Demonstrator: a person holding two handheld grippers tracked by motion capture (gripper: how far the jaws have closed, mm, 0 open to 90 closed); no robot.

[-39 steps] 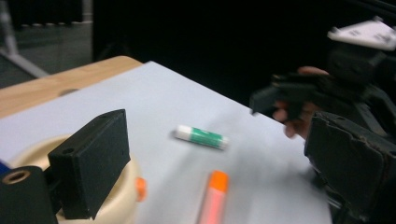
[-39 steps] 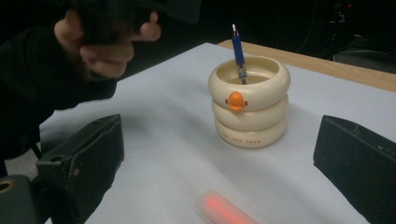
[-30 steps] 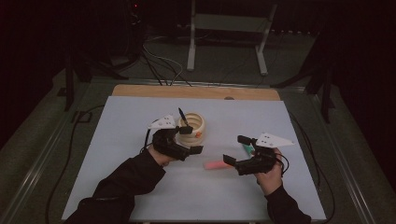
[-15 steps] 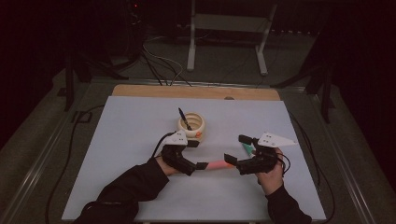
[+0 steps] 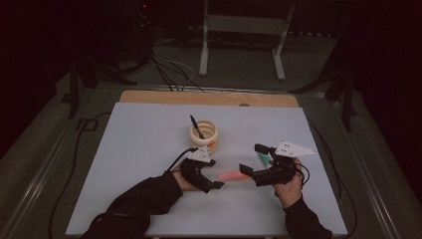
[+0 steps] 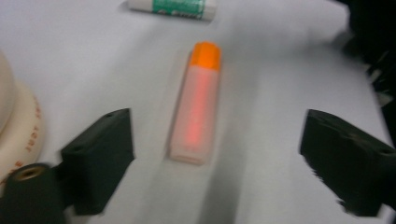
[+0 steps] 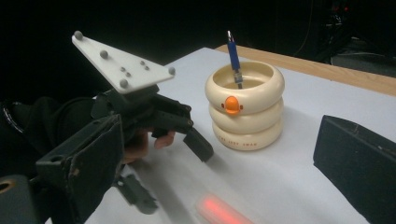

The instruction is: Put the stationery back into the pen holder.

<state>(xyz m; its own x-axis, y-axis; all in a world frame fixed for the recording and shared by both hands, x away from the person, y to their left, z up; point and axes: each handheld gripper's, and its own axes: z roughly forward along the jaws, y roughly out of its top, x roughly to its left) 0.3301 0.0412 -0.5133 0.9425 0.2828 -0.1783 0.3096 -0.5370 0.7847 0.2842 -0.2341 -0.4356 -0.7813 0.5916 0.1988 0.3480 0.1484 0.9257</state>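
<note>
A pink highlighter with an orange cap (image 6: 196, 112) lies flat on the white table top (image 5: 139, 149). My left gripper (image 6: 220, 149) is low over it with one jaw on each side. Its jaws have just been closing a little but stand open, and neither pad touches the highlighter. From above, the left gripper (image 5: 216, 174) sits just left of the highlighter (image 5: 234, 176). My right gripper (image 5: 251, 159) is held open on the other side with nothing in it. In the right gripper view my right gripper (image 7: 219, 140) faces the left gripper (image 7: 154, 116).
A cream ringed pen holder (image 5: 204, 134) with an orange duck bill (image 7: 231, 105) stands behind the grippers and holds a blue pen (image 7: 235, 60). A green and white glue stick (image 5: 263, 158) lies by the right gripper. A wooden strip (image 5: 209, 98) borders the table's far edge.
My left gripper has moved from beside the pen holder toward the near side and down, and its jaws now straddle the highlighter. The right gripper has stayed put.
</note>
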